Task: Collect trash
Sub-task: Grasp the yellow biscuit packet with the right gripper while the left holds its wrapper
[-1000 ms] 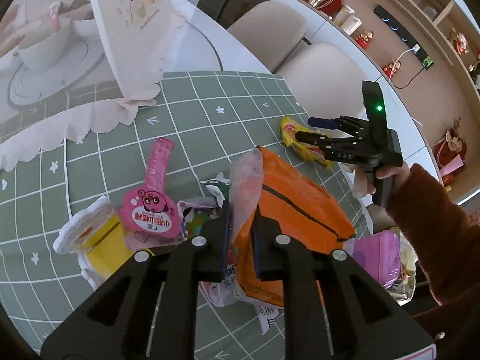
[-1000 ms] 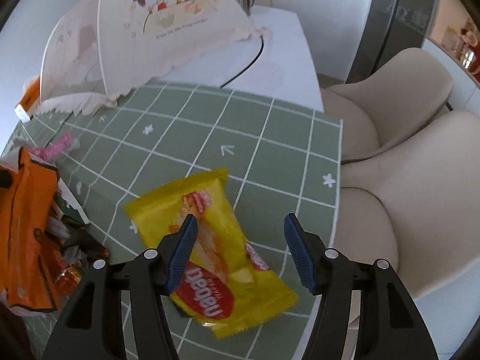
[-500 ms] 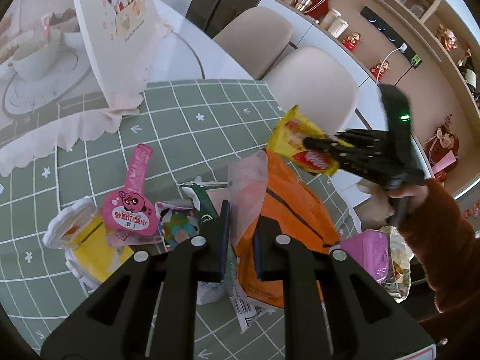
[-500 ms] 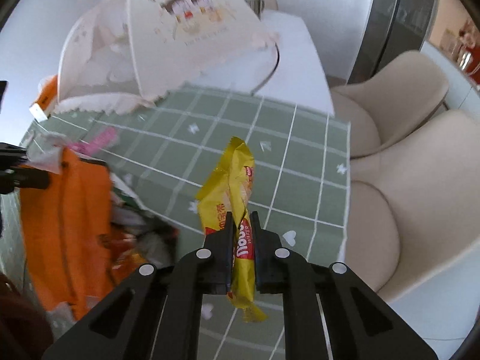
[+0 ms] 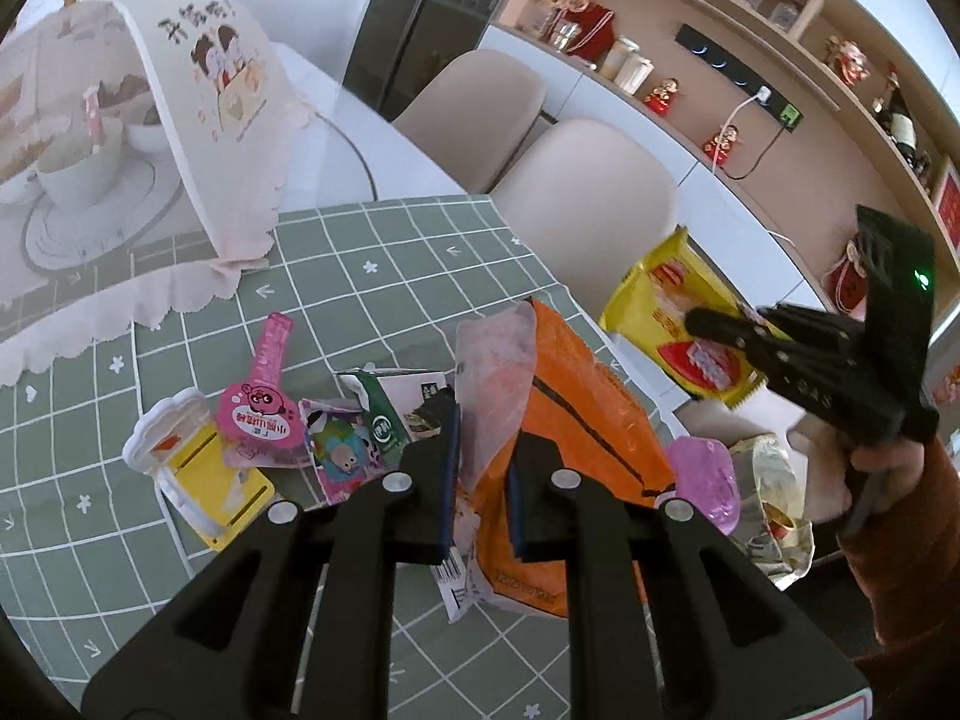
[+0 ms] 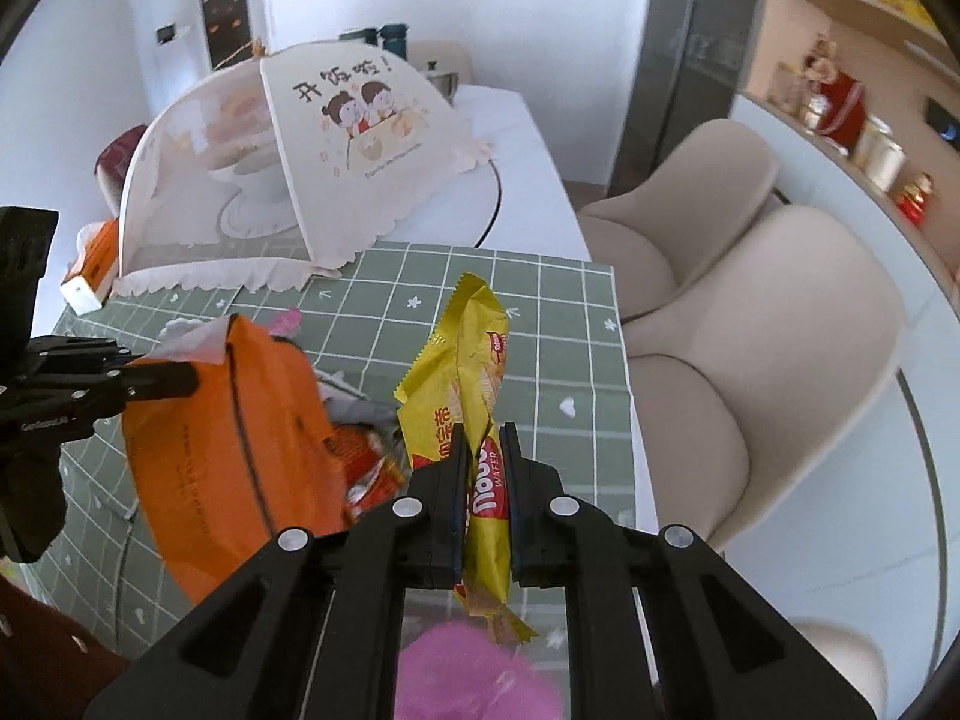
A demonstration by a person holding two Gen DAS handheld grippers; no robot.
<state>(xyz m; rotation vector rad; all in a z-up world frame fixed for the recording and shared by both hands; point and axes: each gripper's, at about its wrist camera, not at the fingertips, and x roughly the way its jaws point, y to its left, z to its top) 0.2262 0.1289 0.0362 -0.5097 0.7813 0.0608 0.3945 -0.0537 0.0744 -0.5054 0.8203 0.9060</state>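
Observation:
My left gripper [image 5: 483, 426] is shut on the pale rim of an orange trash bag [image 5: 576, 414] and holds it up over the green grid mat [image 5: 336, 264]. The bag also shows in the right wrist view [image 6: 240, 432], with the left gripper [image 6: 186, 378] at its rim. My right gripper [image 6: 483, 438] is shut on a yellow wafer wrapper [image 6: 474, 372], lifted off the mat beside the bag. In the left wrist view the right gripper [image 5: 696, 321] holds that wrapper [image 5: 666, 306] right of the bag.
Loose trash lies left of the bag: a pink spoon-shaped packet [image 5: 261, 402], a yellow and white box [image 5: 198, 474], a cartoon wrapper [image 5: 342, 456]. A mesh food cover [image 6: 288, 162] stands at the back. Beige chairs [image 6: 750, 312] stand along the table's right. A pink wrapper [image 5: 705, 474] lies beneath.
My right gripper closed on the yellow wafer wrapper, lifted it off the mat and carried it toward the bag. My left gripper kept holding the bag and rose a little.

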